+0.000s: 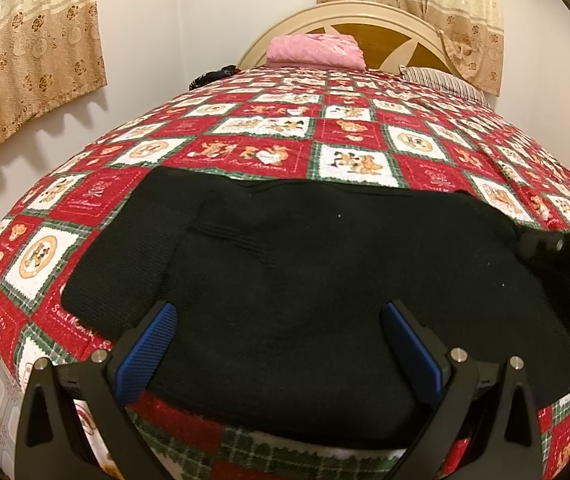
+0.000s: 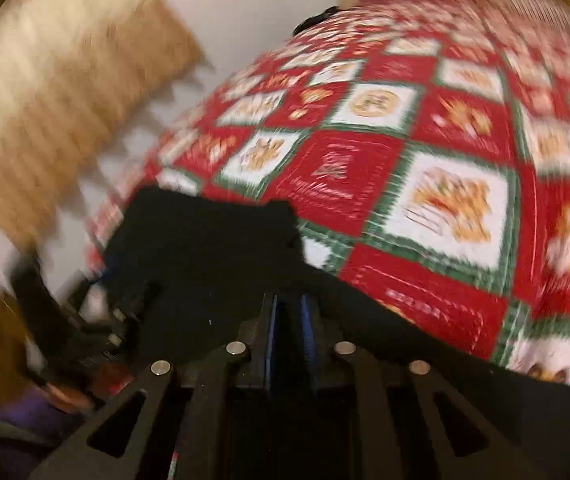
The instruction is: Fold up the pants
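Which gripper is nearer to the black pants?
Right. The right gripper is closed on the black pants; the left gripper hovers open over them.

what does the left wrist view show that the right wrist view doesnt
Only the left wrist view: the wooden headboard, a striped pillow, and the left gripper with jaws wide open over the black pants.

Only the right wrist view: the right gripper with its blue pads nearly together on black cloth, in a blurred picture.

Both: the pants, the red patchwork quilt, the pink bundle, the beige curtain.
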Action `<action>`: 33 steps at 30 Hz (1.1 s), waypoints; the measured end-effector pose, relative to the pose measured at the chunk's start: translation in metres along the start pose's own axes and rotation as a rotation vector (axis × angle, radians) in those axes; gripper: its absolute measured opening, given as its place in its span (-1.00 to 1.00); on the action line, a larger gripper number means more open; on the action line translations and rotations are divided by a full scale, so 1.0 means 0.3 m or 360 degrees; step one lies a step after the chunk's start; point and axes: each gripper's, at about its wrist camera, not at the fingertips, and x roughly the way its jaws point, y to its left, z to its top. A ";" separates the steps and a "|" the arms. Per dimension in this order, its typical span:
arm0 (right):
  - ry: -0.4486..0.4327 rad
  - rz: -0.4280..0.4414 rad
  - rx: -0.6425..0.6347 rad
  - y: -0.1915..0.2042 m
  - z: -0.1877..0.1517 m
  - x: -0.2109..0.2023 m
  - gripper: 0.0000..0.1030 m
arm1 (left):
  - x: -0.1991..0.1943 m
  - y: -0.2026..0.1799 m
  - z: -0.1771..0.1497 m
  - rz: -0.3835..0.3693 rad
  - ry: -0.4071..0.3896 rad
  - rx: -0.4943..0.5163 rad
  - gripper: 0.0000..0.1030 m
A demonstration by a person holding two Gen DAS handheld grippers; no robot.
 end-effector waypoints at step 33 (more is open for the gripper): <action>-0.1414 -0.1267 0.1062 -0.463 -0.867 -1.370 0.58 | -0.003 -0.015 0.005 0.0079 0.0016 -0.0028 1.00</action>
